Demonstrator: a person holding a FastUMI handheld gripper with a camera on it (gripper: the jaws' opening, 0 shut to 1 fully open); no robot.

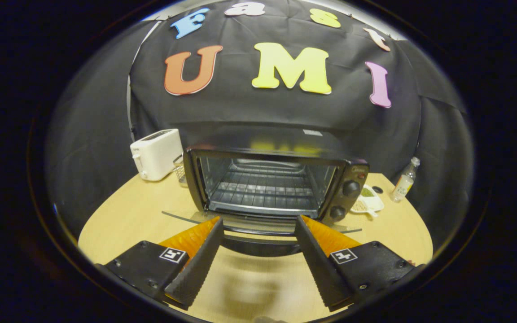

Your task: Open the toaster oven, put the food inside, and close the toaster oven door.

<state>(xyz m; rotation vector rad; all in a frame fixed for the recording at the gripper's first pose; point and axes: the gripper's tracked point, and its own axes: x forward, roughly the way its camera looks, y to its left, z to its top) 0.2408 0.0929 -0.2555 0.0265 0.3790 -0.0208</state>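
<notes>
A black toaster oven (276, 179) stands on the wooden table just beyond my fingers. Its glass door (258, 224) is folded down flat toward me, with the dark handle (260, 246) lying between my fingertips. The wire rack (263, 188) inside is bare. My gripper (257, 222) is open, its two fingers spread to either side of the handle and touching nothing. A white plate with food (367, 202) sits on the table right of the oven, partly hidden behind its knob panel.
A white pop-up toaster (156, 154) stands left of the oven, with a small wire basket (180, 170) between them. A clear bottle (404, 179) stands at the far right of the table (124, 215). Bare wood lies under my fingers.
</notes>
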